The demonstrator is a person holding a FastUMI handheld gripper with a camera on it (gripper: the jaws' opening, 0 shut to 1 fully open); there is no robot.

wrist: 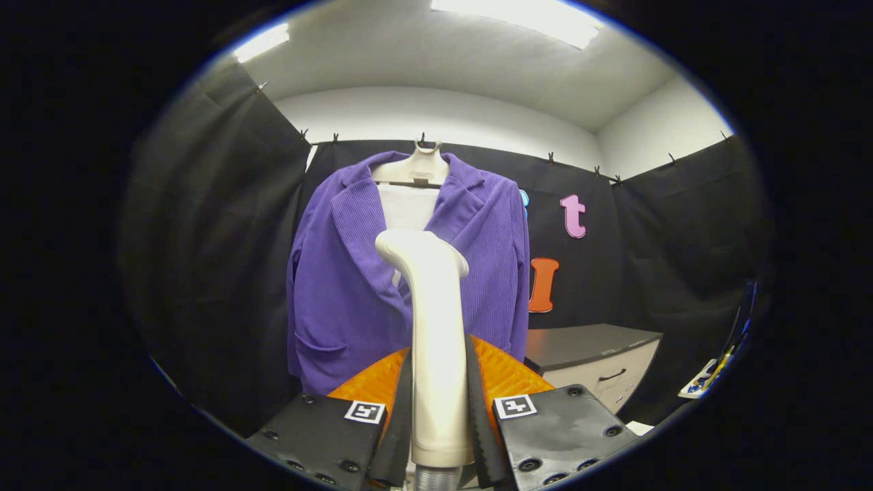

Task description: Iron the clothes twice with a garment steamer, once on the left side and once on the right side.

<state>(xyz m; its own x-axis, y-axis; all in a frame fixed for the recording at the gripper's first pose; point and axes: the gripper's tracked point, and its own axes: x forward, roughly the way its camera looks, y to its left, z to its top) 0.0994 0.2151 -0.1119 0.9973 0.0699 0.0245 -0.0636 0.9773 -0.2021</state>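
A purple corduroy jacket (pixel 354 273) hangs on a white hanger (pixel 417 167) against the booth's back wall, over a white shirt (pixel 408 208). My gripper (pixel 440 402) is shut on the cream handle of the garment steamer (pixel 436 327), which stands upright between the fingers. The steamer's head points up in front of the jacket's middle, near the lapels, and I cannot tell whether it touches the cloth. A grey hose leaves the handle's bottom end.
A low cabinet (pixel 600 354) with a dark top and a white drawer stands to the right of the jacket, below it. Black cloth walls close the booth on the left, back and right.
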